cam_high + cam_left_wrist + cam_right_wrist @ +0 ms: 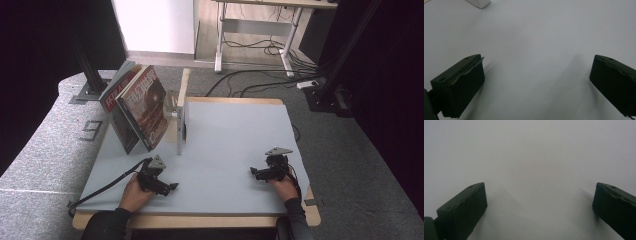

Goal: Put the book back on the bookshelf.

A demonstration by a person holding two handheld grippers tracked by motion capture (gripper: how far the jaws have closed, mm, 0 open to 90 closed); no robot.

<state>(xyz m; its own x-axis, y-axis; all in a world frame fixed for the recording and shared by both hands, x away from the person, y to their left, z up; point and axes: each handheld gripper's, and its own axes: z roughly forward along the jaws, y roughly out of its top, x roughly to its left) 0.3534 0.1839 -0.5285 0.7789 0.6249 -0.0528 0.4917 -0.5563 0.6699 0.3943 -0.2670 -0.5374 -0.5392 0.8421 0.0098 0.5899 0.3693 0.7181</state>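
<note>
Just two hand-held grippers, left [172,186] and right [252,171], both released, two magazines [137,106] upright.

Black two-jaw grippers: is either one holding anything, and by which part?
Nothing is held. The left gripper and right gripper both stand open over the pale grey table.

black jaws, pale grey table [230,145], red magazine [147,107]

Matt grey table [235,145]; glossy (paper) magazines [145,107].
</note>
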